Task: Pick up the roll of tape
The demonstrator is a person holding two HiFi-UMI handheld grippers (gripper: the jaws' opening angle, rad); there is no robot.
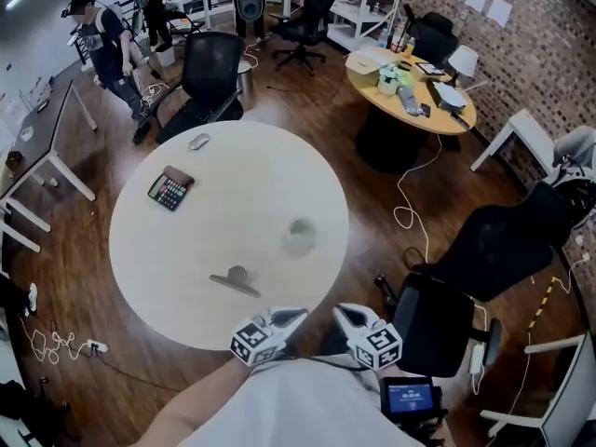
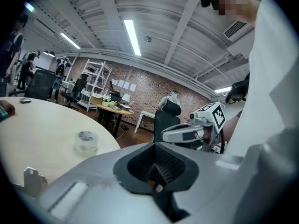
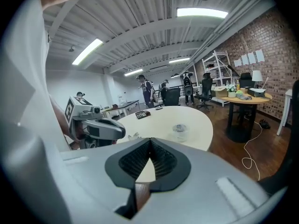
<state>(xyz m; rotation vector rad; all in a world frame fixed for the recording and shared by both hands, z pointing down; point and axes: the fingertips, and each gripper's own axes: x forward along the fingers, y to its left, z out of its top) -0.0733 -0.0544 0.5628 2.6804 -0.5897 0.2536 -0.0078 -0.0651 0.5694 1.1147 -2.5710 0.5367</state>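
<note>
The roll of tape (image 1: 300, 237) is a small, clear ring, almost see-through, so its colour is close to the pale colour of the surface under it. It lies flat on the round, cream-white desk (image 1: 233, 184), with the hole facing up, like a short drum. Its top face carries some small coloured marks, too small to read. In the head view it sits in the right half of the desk, near the right edge and a little toward the near side.
</note>
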